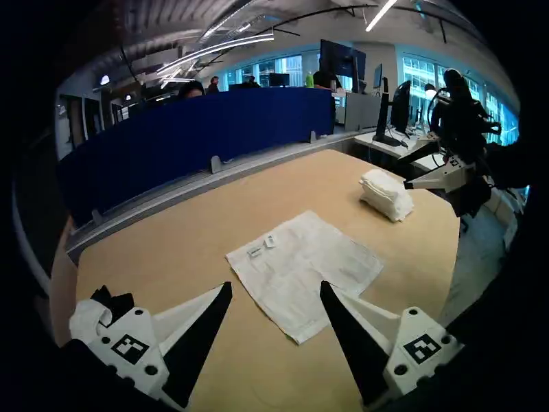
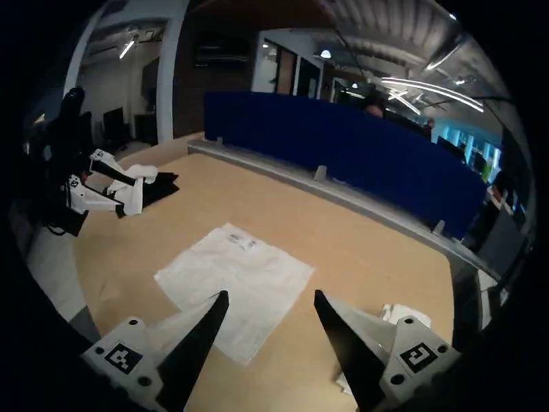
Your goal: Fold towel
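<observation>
While towel [image 1: 305,271] lies flat on table [image 1: 171,247], left gripper [image 1: 274,284] and right gripper [image 2: 270,293] hover near it, jaws apart on both.

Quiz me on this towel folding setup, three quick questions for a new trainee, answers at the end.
1. True or false: the left gripper is shut on the flat white towel.
2. Where does the stack of folded towels sit? A, on the flat white towel. B, on the table, apart from that towel. C, on the floor.
3. Fill the gap: the partition along the table's far edge is ___ in colour.

Key: 1 false, its fingers are spread open; 2 B; 3 blue.
</observation>
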